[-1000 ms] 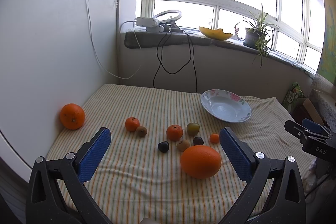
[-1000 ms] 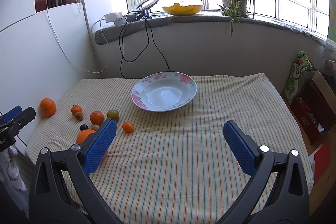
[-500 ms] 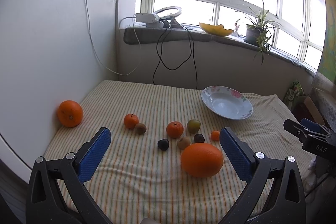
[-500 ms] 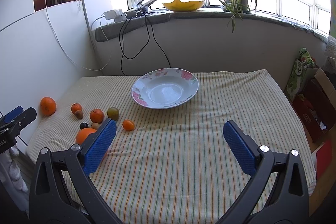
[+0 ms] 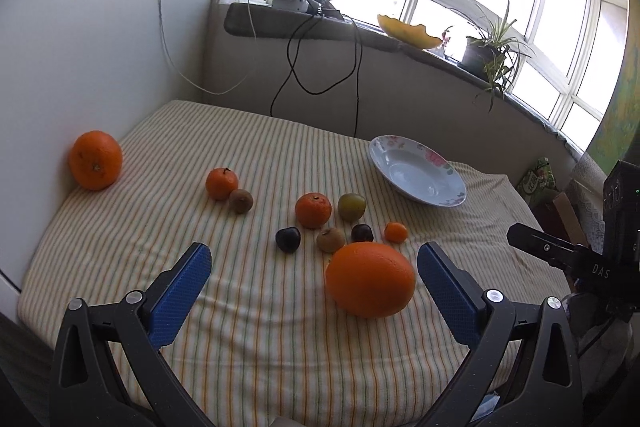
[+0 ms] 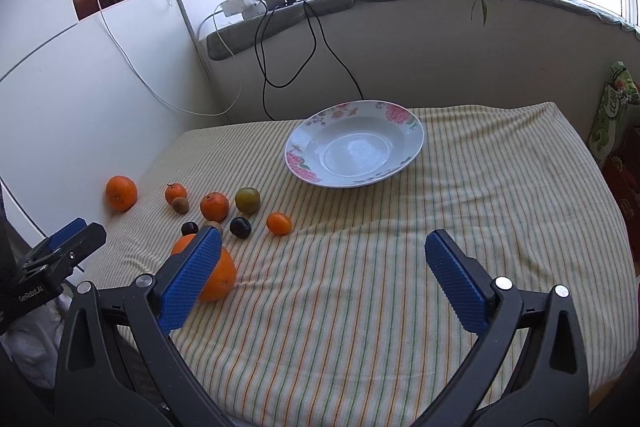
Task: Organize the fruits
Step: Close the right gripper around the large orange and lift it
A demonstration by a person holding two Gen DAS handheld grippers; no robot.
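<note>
Ten fruits lie loose on the striped counter, none yet in the flowered plate, which sits empty toward the window. My left tool is spread wide and holds nothing — I judge it lined up on the big orange nearest it, just inside its right finger. My right tool hangs released too, over bare cloth between fruit and plate — presumably waiting.
</note>
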